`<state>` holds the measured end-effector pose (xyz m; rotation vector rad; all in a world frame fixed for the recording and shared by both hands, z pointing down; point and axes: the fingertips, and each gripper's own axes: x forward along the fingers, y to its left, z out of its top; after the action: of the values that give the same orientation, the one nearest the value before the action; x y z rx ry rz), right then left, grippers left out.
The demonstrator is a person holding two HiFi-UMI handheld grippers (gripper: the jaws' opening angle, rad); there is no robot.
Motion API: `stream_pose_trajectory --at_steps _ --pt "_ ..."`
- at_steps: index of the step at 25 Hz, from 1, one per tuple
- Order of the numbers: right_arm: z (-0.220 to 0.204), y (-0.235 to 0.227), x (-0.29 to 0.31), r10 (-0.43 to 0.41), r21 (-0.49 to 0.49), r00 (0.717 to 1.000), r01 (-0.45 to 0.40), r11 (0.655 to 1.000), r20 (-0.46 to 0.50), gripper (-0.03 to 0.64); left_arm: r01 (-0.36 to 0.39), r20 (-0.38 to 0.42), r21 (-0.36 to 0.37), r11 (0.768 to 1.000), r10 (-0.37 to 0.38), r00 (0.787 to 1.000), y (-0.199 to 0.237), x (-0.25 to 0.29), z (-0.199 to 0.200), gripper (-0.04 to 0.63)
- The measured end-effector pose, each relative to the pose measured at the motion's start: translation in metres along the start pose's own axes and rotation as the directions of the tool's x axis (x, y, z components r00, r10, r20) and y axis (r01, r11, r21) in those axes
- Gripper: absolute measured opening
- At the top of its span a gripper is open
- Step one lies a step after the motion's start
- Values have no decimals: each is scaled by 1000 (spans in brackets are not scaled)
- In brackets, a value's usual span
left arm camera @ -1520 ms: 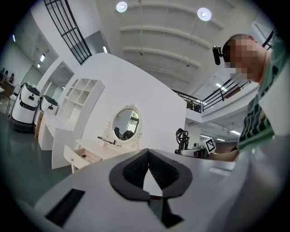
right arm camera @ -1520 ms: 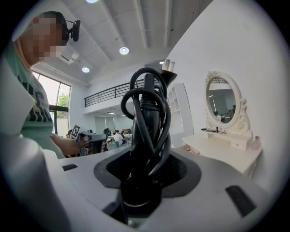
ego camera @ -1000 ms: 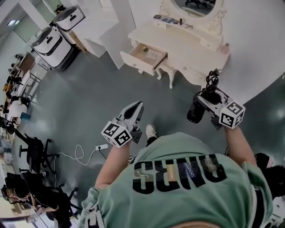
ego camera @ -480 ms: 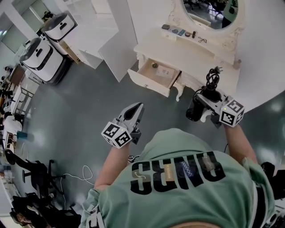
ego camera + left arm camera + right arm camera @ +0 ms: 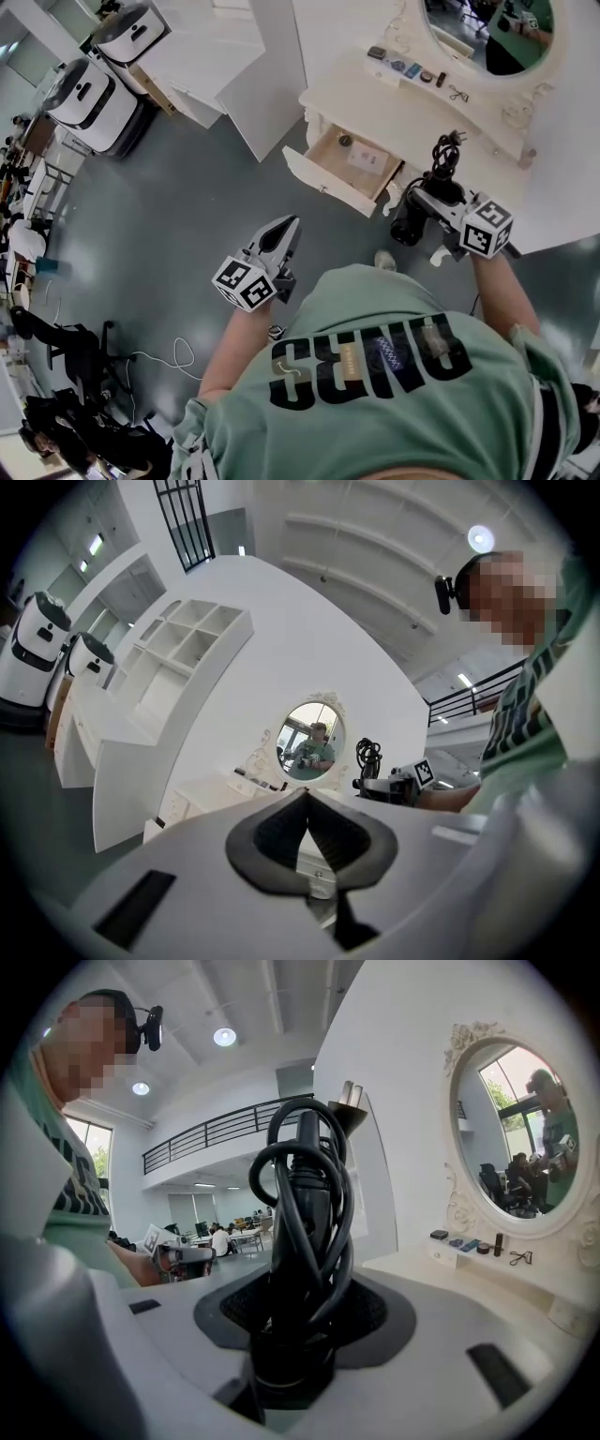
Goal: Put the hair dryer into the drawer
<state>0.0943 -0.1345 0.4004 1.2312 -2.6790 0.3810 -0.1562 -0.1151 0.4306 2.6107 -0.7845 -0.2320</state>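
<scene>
The black hair dryer, cord wound round its handle and plug on top, is held in my right gripper, which is shut on the handle. In the right gripper view the handle and cord stand between the pads. The open wooden drawer of the white vanity lies just left of the dryer, a little beyond it. My left gripper hangs over the grey floor, short of the drawer, its jaws shut with nothing in them; its pads meet at the tip.
A small round thing and a card lie in the drawer. The oval mirror and a shelf with small items back the vanity. A white shelving unit and two white robots stand at upper left.
The vanity and its open drawer have come closer to both grippers as the person walked towards them. The right gripper still holds the dryer; the left stays shut.
</scene>
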Motion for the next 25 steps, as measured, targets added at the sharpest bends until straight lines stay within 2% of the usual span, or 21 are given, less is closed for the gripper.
stream_pose_trajectory --at_steps 7,12,15,20,25 --pt "13 -90 43 141 -6 990 -141 990 11 179 -158 30 19 987 157 987 29 62 3 9" --pt "18 -146 71 254 -66 964 -259 964 -77 179 -245 42 9 970 244 969 43 130 6 9" --pt "10 -175 91 293 -83 946 -306 948 -142 178 -291 49 5 957 291 956 59 167 8 9" --pt "-14 -194 125 309 -95 923 -337 937 -227 178 -322 48 11 947 321 946 88 184 2 9" --pt "-29 -194 157 277 -150 910 -334 930 -308 178 -297 45 17 955 296 954 120 182 0 9"
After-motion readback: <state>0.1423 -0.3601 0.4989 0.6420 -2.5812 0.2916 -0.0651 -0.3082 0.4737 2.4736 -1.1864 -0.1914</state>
